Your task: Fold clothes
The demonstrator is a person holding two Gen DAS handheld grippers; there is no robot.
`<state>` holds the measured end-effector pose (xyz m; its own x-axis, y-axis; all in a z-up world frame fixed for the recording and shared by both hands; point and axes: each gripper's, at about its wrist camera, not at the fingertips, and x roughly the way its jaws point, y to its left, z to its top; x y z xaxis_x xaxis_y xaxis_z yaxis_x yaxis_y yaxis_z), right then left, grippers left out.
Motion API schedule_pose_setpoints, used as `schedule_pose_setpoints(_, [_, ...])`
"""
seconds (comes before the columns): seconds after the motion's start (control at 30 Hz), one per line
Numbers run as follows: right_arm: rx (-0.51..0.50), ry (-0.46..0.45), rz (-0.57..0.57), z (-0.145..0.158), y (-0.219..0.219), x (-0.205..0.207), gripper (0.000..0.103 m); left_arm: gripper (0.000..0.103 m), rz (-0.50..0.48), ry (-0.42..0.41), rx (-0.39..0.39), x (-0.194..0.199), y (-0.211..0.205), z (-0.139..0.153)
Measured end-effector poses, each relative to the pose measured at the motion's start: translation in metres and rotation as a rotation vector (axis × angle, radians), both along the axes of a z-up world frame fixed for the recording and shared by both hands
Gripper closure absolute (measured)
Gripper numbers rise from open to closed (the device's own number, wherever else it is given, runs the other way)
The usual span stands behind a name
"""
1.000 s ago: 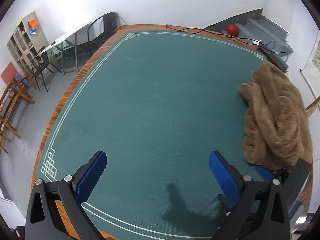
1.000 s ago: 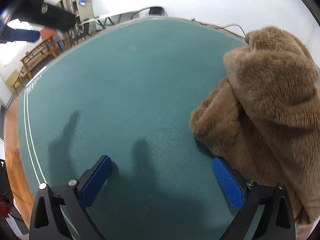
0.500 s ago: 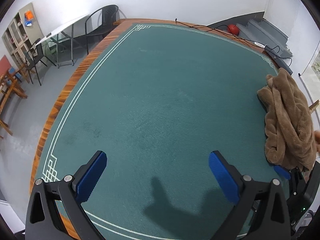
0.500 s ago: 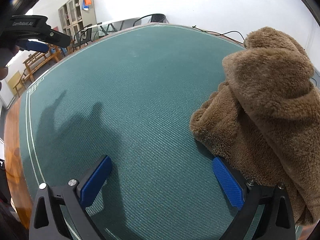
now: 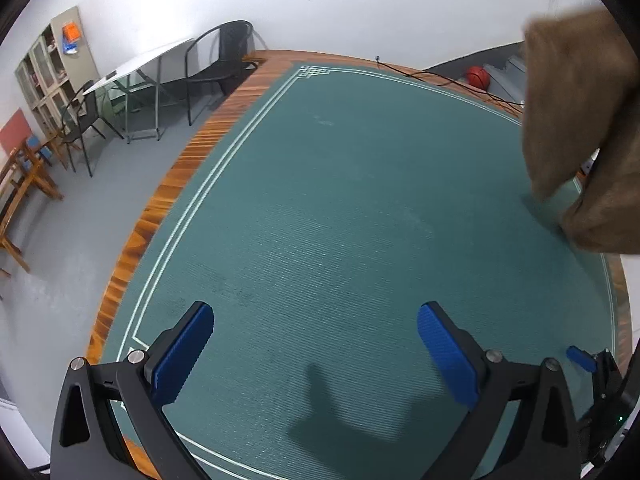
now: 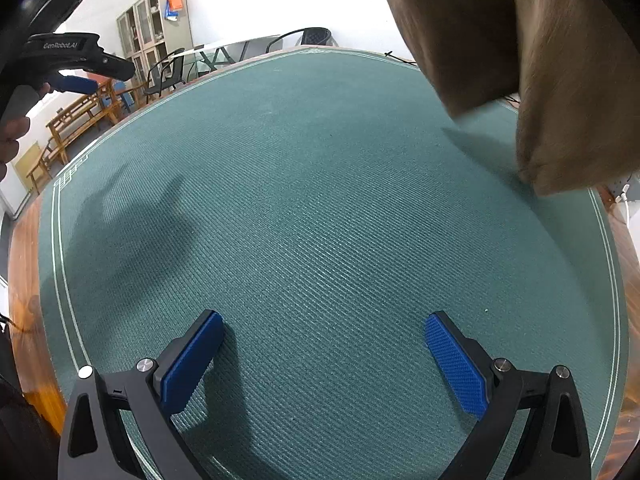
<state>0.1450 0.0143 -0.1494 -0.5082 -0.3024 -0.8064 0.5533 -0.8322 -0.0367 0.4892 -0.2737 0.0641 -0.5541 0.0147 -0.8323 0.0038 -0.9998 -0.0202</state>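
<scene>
A brown fleecy garment point(image 5: 576, 120) hangs in the air over the far right of the green table point(image 5: 340, 208); its lower ends reach the cloth. What holds it up is out of view. It also shows at the top right of the right wrist view point(image 6: 520, 52). My left gripper point(image 5: 316, 352) is open and empty above the table's near left part. My right gripper point(image 6: 324, 364) is open and empty above the near part of the table point(image 6: 300, 200). The left gripper also shows in the right wrist view at far left point(image 6: 80, 68).
The table has a wooden rim point(image 5: 168, 184) with white border lines. Chairs point(image 5: 224, 60) and a glass desk point(image 5: 136, 68) stand on the floor to the left. Cables and a red ball point(image 5: 478, 76) lie at the far edge. A cabinet point(image 5: 56, 60) stands at the wall.
The brown garment, which lay in a heap on the table's right side, now hangs in the air. Both grippers stayed open and have pulled back from it.
</scene>
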Motion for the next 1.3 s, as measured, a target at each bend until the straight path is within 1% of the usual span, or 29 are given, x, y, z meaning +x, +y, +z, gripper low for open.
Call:
schedule_pose_setpoints(0.13, [-0.001, 0.000, 0.002, 0.000, 0.004, 0.000, 0.001, 0.001, 0.008, 0.022, -0.022, 0.072, -0.012, 0.024])
schedule_pose_setpoints(0.23, [-0.001, -0.001, 0.003, 0.001, 0.006, 0.001, 0.001, 0.001, 0.018, 0.022, -0.027, 0.130, 0.004, 0.040])
schedule_pose_setpoints(0.33, [-0.001, 0.000, 0.004, 0.001, 0.004, -0.001, 0.001, 0.001, 0.027, 0.023, -0.027, 0.157, -0.013, 0.053])
schedule_pose_setpoints(0.4, [-0.002, 0.003, -0.013, 0.001, 0.002, -0.003, 0.001, 0.001, 0.033, 0.026, -0.026, 0.157, -0.015, 0.055])
schedule_pose_setpoints(0.43, [-0.002, 0.003, -0.014, 0.001, 0.001, -0.004, 0.001, 0.001, 0.034, 0.026, -0.027, 0.166, -0.013, 0.057])
schedule_pose_setpoints(0.53, [-0.002, 0.003, -0.014, 0.001, 0.001, -0.002, 0.001, 0.001, 0.037, 0.026, -0.032, 0.163, -0.015, 0.059])
schedule_pose_setpoints(0.57, [-0.003, 0.003, -0.014, 0.000, 0.002, -0.001, 0.001, 0.001, 0.038, 0.025, -0.032, 0.157, -0.014, 0.058])
schedule_pose_setpoints(0.63, [-0.003, 0.003, -0.015, 0.000, 0.000, 0.000, 0.001, 0.001, 0.046, 0.020, -0.026, 0.128, -0.011, 0.052])
schedule_pose_setpoints(0.7, [-0.004, 0.004, -0.015, 0.000, -0.001, 0.000, 0.001, 0.001, 0.042, 0.017, -0.025, 0.127, -0.006, 0.054])
schedule_pose_setpoints(0.73, [-0.004, 0.004, -0.015, -0.001, 0.000, 0.001, 0.001, 0.001, 0.037, 0.017, -0.027, 0.135, -0.002, 0.056])
schedule_pose_setpoints(0.77, [-0.005, 0.004, -0.015, -0.001, 0.001, 0.002, 0.001, 0.001, 0.035, 0.017, -0.029, 0.131, -0.002, 0.056])
schedule_pose_setpoints(0.8, [-0.005, 0.004, -0.015, -0.001, -0.001, 0.002, 0.001, 0.001, 0.033, 0.017, -0.029, 0.112, -0.004, 0.051])
schedule_pose_setpoints(0.87, [-0.005, 0.004, -0.015, -0.001, -0.001, 0.003, 0.001, 0.001, 0.023, 0.019, -0.025, 0.116, 0.013, 0.052])
schedule_pose_setpoints(0.93, [-0.005, 0.003, -0.015, -0.002, -0.004, 0.003, 0.001, 0.001, 0.014, 0.024, -0.021, 0.122, 0.027, 0.060])
schedule_pose_setpoints(1.07, [-0.005, 0.003, -0.014, -0.001, -0.004, 0.002, 0.001, 0.001, 0.020, 0.042, -0.019, 0.125, 0.038, 0.072])
schedule_pose_setpoints(1.23, [-0.006, 0.000, -0.013, 0.009, 0.025, 0.015, 0.001, 0.001, 0.046, 0.041, -0.044, 0.130, 0.060, 0.079])
schedule_pose_setpoints(1.3, [-0.005, 0.000, -0.013, 0.009, 0.025, 0.017, 0.001, 0.001, 0.055, 0.037, -0.049, 0.135, 0.060, 0.080])
